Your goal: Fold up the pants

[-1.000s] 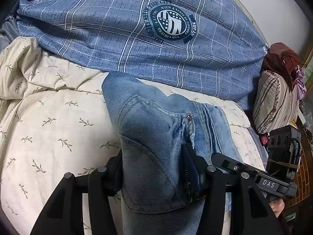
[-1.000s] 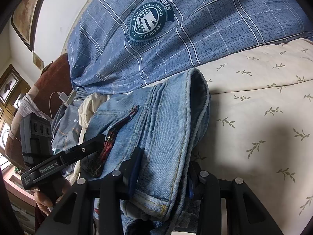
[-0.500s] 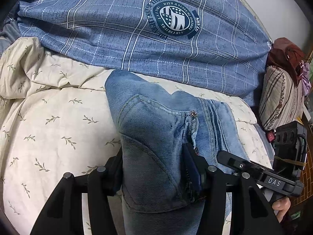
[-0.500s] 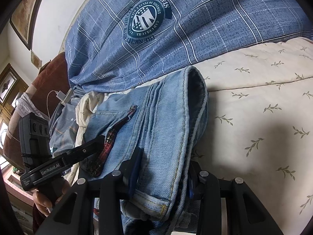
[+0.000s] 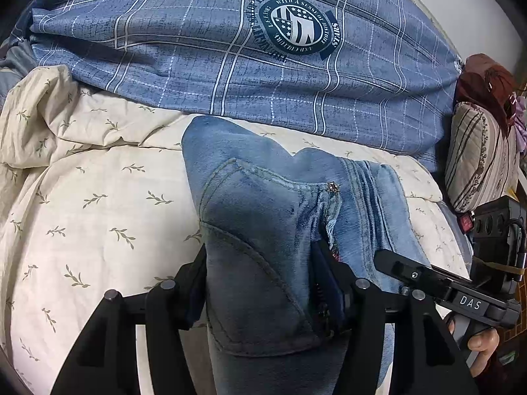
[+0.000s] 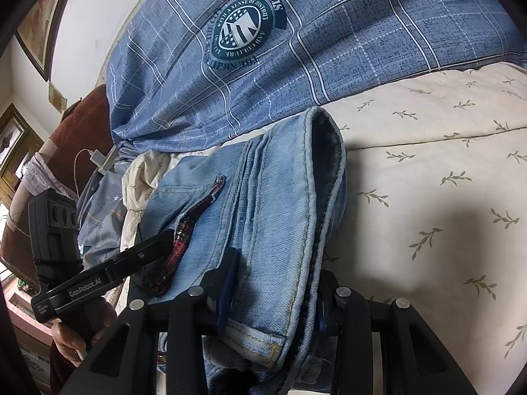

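Jeans (image 5: pixel 263 230) bunched, faded blue denim

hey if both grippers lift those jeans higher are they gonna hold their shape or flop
The jeans will probably flop: the denim already drapes and bunches between the left gripper and right gripper. Stacked seams suggest some heft, so unheld parts likely sag toward the bedspread.

"DAS" marks right gripper (image 5: pixel 467 299); "GenRobot.AI", seemingly, left gripper (image 6: pixel 92 286).
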Demonstrator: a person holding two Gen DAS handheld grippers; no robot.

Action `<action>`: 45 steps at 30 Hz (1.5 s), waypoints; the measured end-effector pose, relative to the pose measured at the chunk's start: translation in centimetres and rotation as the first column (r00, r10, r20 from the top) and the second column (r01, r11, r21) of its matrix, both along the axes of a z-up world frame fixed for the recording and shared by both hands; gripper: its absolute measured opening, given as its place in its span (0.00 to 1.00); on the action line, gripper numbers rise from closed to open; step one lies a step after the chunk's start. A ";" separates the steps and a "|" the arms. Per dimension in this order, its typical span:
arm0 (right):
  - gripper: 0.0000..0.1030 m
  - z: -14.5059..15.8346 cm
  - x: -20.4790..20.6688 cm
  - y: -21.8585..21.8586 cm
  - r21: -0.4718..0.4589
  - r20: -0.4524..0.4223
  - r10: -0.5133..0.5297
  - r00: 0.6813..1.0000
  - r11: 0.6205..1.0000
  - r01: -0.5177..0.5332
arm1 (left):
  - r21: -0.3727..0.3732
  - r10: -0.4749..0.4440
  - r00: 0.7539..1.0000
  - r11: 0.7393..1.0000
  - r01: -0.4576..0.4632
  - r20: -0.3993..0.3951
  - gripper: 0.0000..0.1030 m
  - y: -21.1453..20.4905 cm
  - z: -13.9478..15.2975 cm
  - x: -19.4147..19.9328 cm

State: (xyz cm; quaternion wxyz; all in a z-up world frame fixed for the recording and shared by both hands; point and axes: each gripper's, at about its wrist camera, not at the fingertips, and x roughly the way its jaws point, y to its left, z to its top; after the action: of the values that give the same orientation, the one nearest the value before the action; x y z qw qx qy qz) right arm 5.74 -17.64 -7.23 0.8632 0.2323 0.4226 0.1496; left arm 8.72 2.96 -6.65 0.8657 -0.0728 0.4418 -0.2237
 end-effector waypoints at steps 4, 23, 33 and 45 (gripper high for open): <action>0.40 0.0 0.0 0.0 -0.005 0.000 -0.001 1.000 1.000 0.001 | 0.010 0.004 1.000 1.000 -0.004 0.003 0.62 -0.1 0.1 0.0; 0.60 -0.6 0.0 0.2 -0.080 -0.016 -0.036 0.999 0.996 0.035 | 0.216 0.049 0.988 0.973 -0.080 0.147 0.85 -1.3 0.5 -1.2; 0.65 -0.3 -0.3 0.2 -0.111 -0.014 -0.040 0.999 0.993 0.038 | 0.270 0.030 0.981 0.959 -0.082 0.191 0.85 -1.8 0.9 -1.8; 0.66 1.1 -1.6 0.0 -0.165 0.012 -0.031 0.999 0.986 0.032 | 0.329 -0.019 0.965 0.942 -0.070 0.260 0.85 -2.2 2.3 -3.6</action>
State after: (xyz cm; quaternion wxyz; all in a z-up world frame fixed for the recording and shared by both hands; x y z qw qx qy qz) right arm 4.10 -17.61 -6.12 0.8838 0.1657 0.4256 0.1016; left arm 5.07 0.73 -4.38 0.9186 0.0998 0.3553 -0.1416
